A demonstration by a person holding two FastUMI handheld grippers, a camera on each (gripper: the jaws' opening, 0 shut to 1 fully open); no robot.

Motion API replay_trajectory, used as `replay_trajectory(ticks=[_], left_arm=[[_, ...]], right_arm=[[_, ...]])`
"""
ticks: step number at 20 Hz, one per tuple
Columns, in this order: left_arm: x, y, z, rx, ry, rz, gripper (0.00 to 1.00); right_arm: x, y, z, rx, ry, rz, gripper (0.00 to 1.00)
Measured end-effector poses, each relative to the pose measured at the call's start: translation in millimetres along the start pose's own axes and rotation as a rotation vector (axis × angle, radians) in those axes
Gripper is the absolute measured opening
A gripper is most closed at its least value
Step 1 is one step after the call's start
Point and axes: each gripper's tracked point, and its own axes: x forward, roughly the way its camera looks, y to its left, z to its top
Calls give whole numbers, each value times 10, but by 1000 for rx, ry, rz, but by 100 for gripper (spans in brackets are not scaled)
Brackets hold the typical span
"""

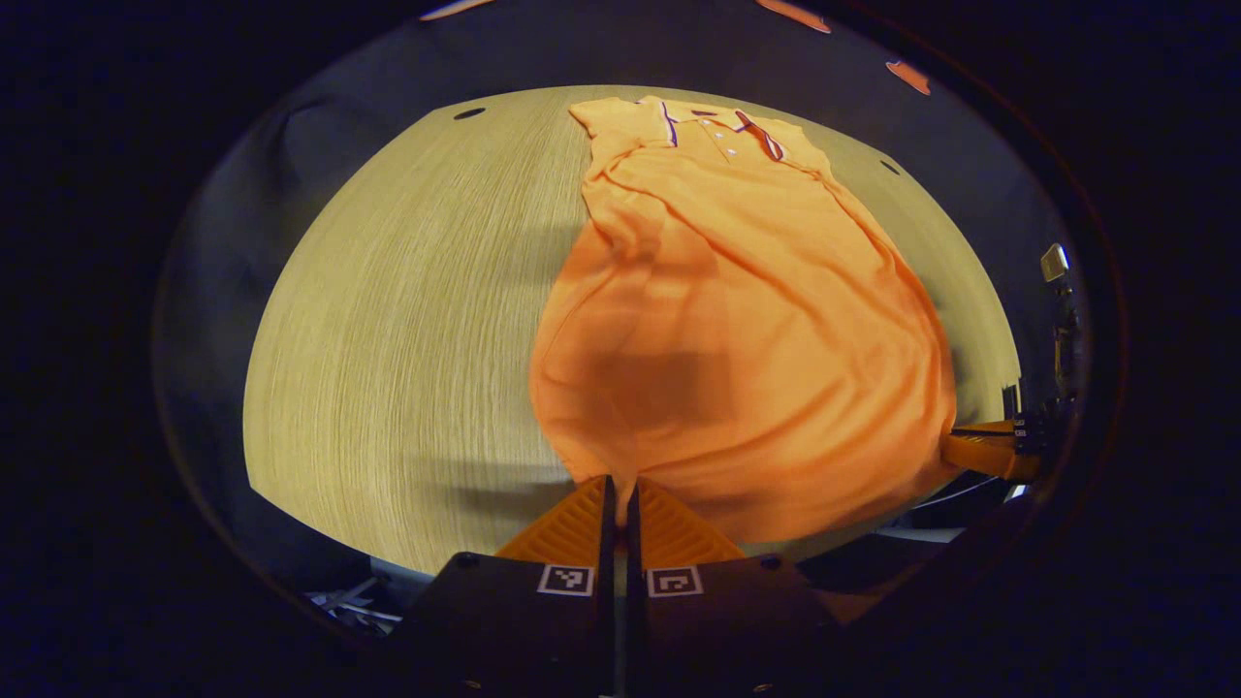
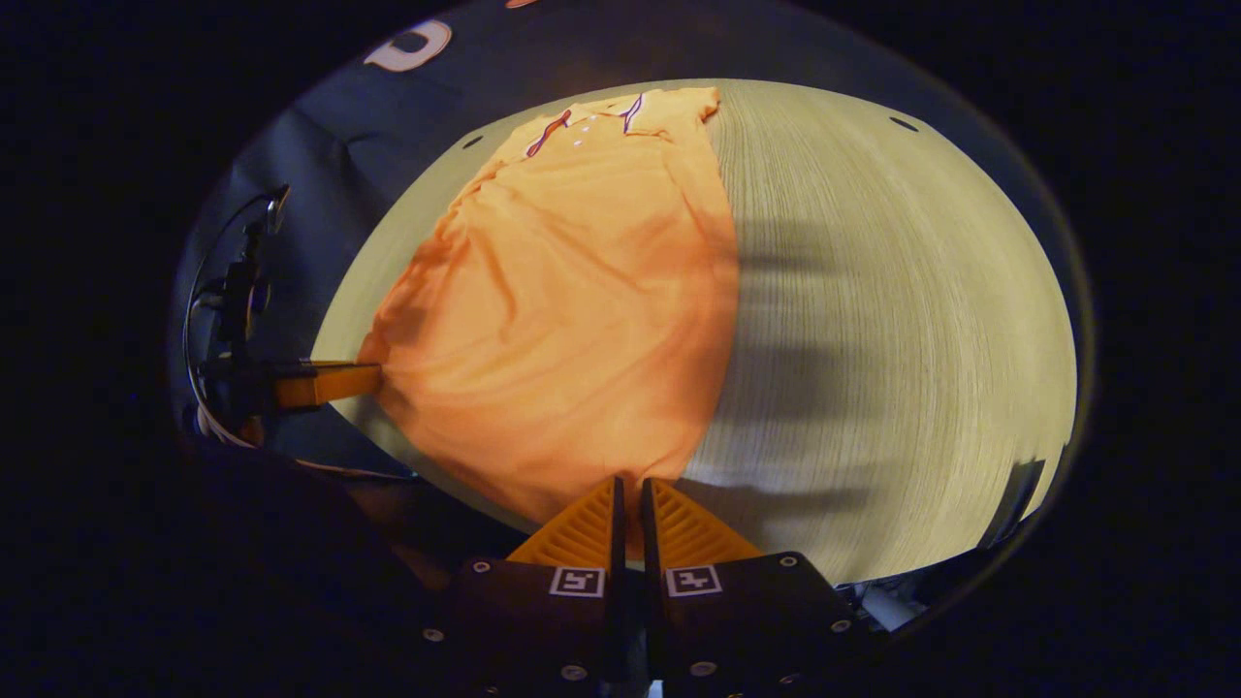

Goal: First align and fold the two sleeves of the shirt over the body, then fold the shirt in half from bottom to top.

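I have the orange short-sleeved polo shirt [image 1: 737, 320] stretched lengthwise away from me on the pale wood-grain table [image 1: 407, 330] — collar at the far end, hem at the near edge where both my tools sit. Its long axis runs straight ahead along the fingers, so the bottom-to-top fold means carrying the hem forward toward the collar. The sleeves look already tucked over the body, so I judge this to be the final fold.

My left gripper [image 1: 620, 490] has its fingers pressed together with a pinch of hem cloth between them at the left bottom corner. My right gripper [image 2: 630, 494] is likewise clamped on the hem at the right bottom corner. Each tool is level and pointing along the shirt, and the hem between them looks raised off the table — both corners are equally near.
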Motion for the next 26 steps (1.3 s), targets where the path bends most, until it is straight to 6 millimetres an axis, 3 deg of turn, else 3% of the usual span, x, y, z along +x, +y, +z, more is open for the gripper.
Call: replay_trajectory(ticks=[2, 6, 8, 10, 11, 13, 18, 20, 21, 23, 26], left_arm=[[-14, 45, 102, 1, -17, 4, 6], [17, 86, 146, 0, -4, 13, 6], [36, 75, 160, 10, 2, 11, 6], [45, 79, 178, 16, 11, 12, 6], [48, 88, 176, 22, 14, 15, 6], [36, 104, 172, 39, 25, 20, 6], [18, 168, 137, 79, 53, 32, 6], [-2, 165, 154, 85, 55, 22, 5], [-3, 151, 182, 83, 54, 16, 5], [-1, 145, 231, 87, 44, 12, 5], [-31, 134, 332, 79, 24, -5, 6]], right_arm=[[-29, 37, 30, 2, 8, 16, 9], [-77, -301, 16, -76, 29, -154, 9], [-80, -341, -21, -91, 37, -186, 9], [-63, -171, -89, -94, 64, -139, 33], [-43, -154, -112, -122, 72, -145, 55], [-37, -114, -125, -181, 71, -157, 80], [51, 50, -119, -225, 33, -167, 85], [46, -25, -112, -297, 42, -233, 81], [62, 33, -79, -279, 20, -230, 53], [120, 120, -91, -204, 16, -186, 10], [77, 258, 60, -73, -32, -91, 11]])
